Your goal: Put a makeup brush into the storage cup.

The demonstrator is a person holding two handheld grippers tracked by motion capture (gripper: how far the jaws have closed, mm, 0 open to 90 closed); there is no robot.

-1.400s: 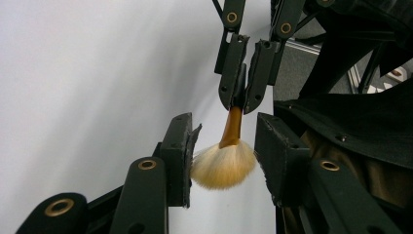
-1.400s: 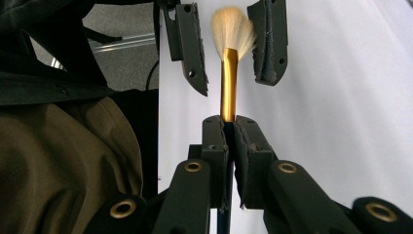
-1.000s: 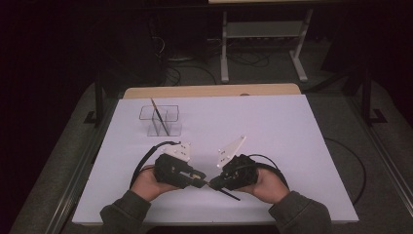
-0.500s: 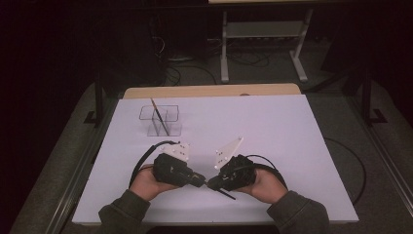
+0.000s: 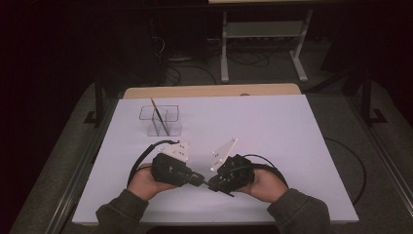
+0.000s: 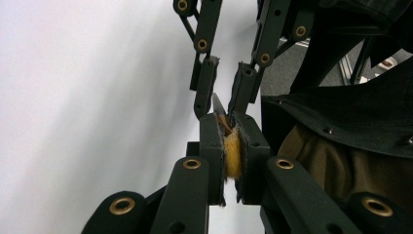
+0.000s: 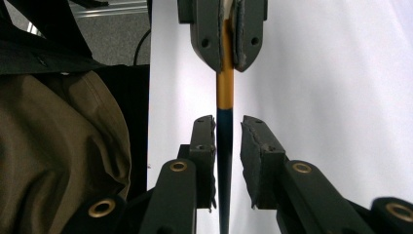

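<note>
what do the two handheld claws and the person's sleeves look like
Both the left claw and the right claw are black, with linked bars pinned by brass-coloured rivets and dark padded jaw faces. Each carries a pale grey three-cornered plate on top and trails a black cable. The sleeves are olive green.

Both grippers (image 5: 207,183) slightly nearer person
</note>
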